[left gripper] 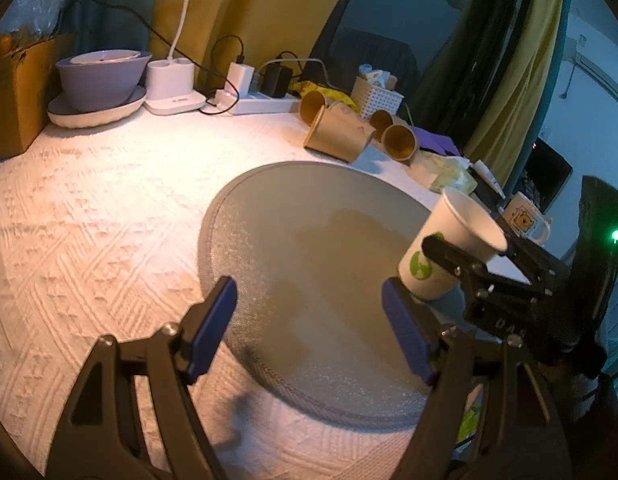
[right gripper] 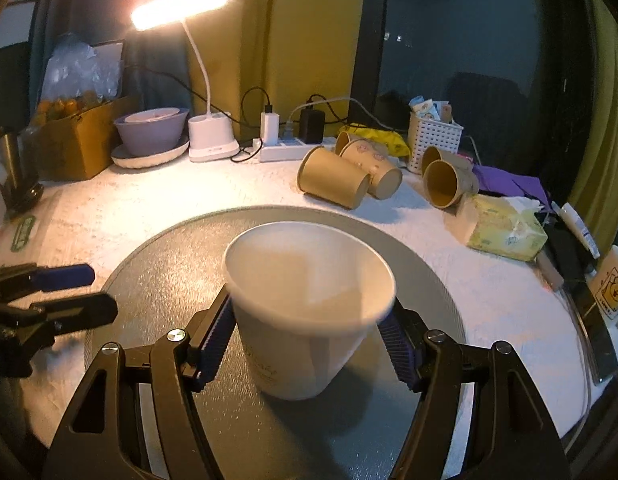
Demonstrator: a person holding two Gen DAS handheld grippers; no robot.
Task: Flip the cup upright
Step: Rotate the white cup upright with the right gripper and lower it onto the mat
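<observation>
- The left gripper is held wide apart and empty, hovering over the near-left part of the round grey mat, well clear of the cup.
- The mat is laid on a white textured cloth; several brown paper cups are seen lying on their sides behind it.
- The white paper cup is found at the right side of the mat, its mouth turned up and tipped slightly off vertical; its long axis is judged nearly upright, base apparently on or just above the mat.
- The right gripper is clamped on the cup's wall below the rim.
- The flip is judged almost finished: the cup needs only to be levelled, set flat and let go without being crushed or tipped.
</observation>
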